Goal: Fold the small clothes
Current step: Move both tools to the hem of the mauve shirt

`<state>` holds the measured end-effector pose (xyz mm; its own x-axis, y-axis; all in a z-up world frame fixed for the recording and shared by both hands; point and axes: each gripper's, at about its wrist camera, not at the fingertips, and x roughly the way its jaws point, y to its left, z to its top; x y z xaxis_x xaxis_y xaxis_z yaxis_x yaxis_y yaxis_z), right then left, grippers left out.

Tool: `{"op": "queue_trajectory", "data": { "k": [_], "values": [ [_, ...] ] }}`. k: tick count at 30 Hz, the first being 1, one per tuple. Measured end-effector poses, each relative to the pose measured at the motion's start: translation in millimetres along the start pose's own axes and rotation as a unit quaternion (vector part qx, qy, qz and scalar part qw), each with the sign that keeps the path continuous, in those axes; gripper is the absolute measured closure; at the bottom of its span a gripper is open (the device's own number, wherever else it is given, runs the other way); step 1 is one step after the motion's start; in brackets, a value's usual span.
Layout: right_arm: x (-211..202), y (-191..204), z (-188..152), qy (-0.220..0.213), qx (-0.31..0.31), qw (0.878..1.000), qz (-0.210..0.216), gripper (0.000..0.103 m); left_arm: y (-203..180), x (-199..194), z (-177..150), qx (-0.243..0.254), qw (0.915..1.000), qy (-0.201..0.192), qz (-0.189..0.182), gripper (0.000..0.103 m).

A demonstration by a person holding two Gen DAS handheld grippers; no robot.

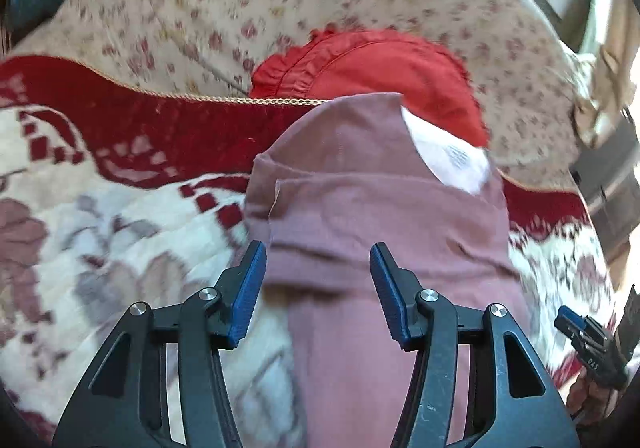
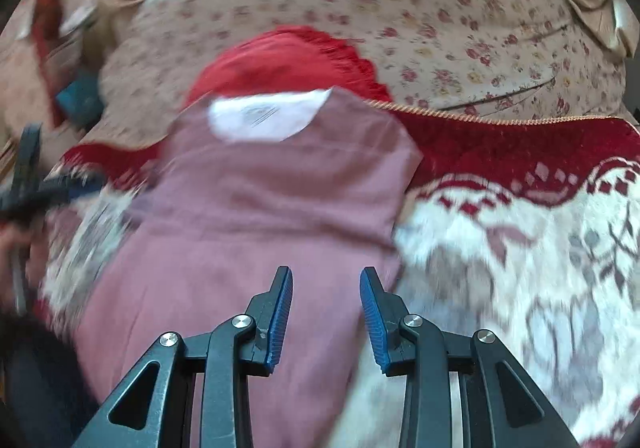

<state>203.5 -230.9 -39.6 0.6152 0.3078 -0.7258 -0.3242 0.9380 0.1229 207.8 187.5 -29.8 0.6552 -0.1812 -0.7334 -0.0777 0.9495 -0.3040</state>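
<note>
Your left claw (image 1: 317, 268) is spread apart over the pink garment (image 1: 380, 216), gripping nothing; your right claw (image 2: 326, 290) gapes too, the garment beneath and ahead of both, red cloth (image 1: 384, 68) beyond.

Left tool (image 1: 318, 268): matte black linkage arms with triangular cut-outs, four round silver pivot screws, and blue ribbed pads (image 1: 248, 296) on the inner faces of both fingers. Fine scuffing on the black plastic.

Right tool (image 2: 326, 294): same build, with black arms, triangular cut-outs, four silver screws, blue ribbed pads (image 2: 280, 318) and speckled wear marks. White lettering on its black body shows in the left wrist view, too small to read.

Bare skin of a hand (image 2: 24, 248) at the frame edge, blurred.
</note>
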Motion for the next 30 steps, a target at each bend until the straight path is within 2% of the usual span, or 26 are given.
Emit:
{"op": "queue_trajectory", "data": {
  "k": [3,6,9,13,16,20,26,30],
  "values": [
    [-27.9,17.1,-53.8,0.021,-0.028,0.999,0.013,0.07,-7.3,-27.7,-34.8,0.03,0.9995,0.005,0.011,0.047],
    [-41.7,32.1,-105.8,0.049,-0.045,0.998,0.014,0.07,-13.5,-45.1,-79.8,0.045,0.9983,0.033,0.017,0.047],
    [-53.0,36.2,-144.4,0.076,-0.031,0.996,0.029,0.07,-13.4,-63.7,-131.0,0.026,0.9977,0.061,0.014,0.047],
    [-64.9,39.2,-184.5,0.108,-0.003,0.994,0.03,0.07,-12.8,-74.0,-174.7,-0.006,0.9955,0.093,0.021,0.047],
    [-63.8,43.3,-193.9,0.128,0.004,0.991,0.029,0.07,-16.0,-71.6,-201.0,-0.013,0.9932,0.111,0.031,0.047],
    [-44.9,42.0,-201.4,0.158,0.005,0.987,0.005,0.07,-15.0,-60.2,-206.7,-0.02,0.9907,0.128,0.042,0.047],
    [-34.8,33.3,-200.6,0.131,0.034,0.991,-0.012,0.07,-22.9,-40.7,-212.8,-0.004,0.9872,0.152,0.046,0.047],
    [-37.9,31.1,-199.9,0.098,0.074,0.992,0.015,0.07,-15.1,-26.4,-217.1,-0.033,0.9826,0.181,0.024,0.047]
  ]
}}
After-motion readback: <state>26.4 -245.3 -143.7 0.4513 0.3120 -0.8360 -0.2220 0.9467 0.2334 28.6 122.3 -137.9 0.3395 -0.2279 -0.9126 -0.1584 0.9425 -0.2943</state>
